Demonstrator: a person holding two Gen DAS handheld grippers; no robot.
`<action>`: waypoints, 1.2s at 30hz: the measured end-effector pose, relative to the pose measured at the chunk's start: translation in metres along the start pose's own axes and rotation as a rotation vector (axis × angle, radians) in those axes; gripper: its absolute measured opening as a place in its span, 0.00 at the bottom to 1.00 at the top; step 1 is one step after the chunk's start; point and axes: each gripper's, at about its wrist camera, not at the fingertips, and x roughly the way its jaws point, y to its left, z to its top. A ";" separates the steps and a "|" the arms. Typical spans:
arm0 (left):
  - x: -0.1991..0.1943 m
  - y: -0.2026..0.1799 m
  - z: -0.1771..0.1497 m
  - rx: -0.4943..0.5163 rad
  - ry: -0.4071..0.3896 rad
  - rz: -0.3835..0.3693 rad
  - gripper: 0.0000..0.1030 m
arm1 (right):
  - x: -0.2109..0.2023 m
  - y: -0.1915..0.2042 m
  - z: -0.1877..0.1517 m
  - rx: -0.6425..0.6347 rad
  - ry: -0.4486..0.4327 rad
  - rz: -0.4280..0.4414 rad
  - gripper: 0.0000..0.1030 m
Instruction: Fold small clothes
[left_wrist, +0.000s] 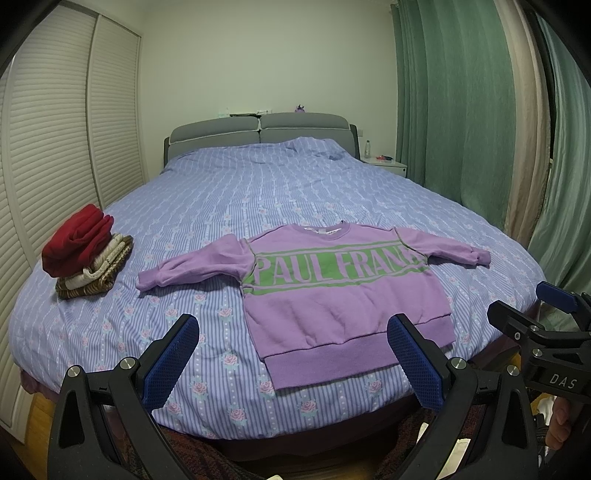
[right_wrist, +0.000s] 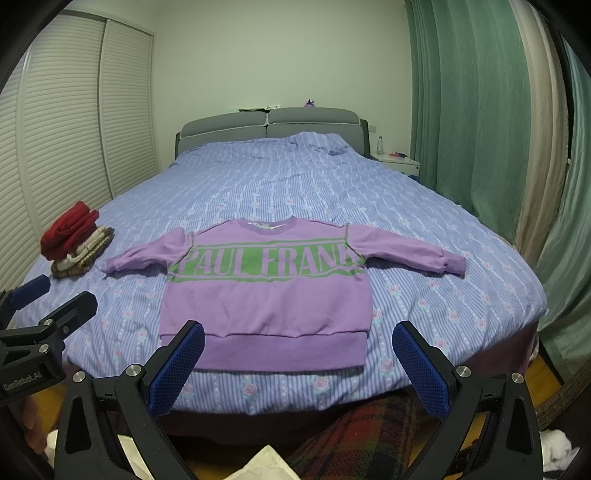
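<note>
Held spread wide and empty at the foot of the bed (left_wrist: 258, 192), the left gripper (left_wrist: 293, 363) and right gripper (right_wrist: 297, 363) are seen before a purple sweatshirt (right_wrist: 266, 295) laid flat, sleeves outstretched, with folded clothes (left_wrist: 86, 258) stacked at its far left.

One sweatshirt (left_wrist: 343, 291), three folded garments (left_wrist: 86, 254)

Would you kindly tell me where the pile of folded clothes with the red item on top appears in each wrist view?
Left wrist: the pile of folded clothes sits at middle left, on the bed's left edge.
Right wrist: the pile sits further left, and looks smaller.
Shared landmark: the purple sweatshirt, lying to the pile's right in both views.
</note>
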 end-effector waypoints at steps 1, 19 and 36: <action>0.000 0.000 0.000 0.001 -0.001 0.000 1.00 | 0.000 0.000 0.000 0.001 -0.001 0.000 0.99; 0.002 0.001 -0.001 -0.002 0.007 -0.003 1.00 | 0.001 0.001 -0.002 0.002 0.008 -0.001 0.99; 0.049 0.050 -0.006 -0.133 0.101 0.043 1.00 | 0.047 0.017 0.006 -0.034 0.080 -0.007 0.99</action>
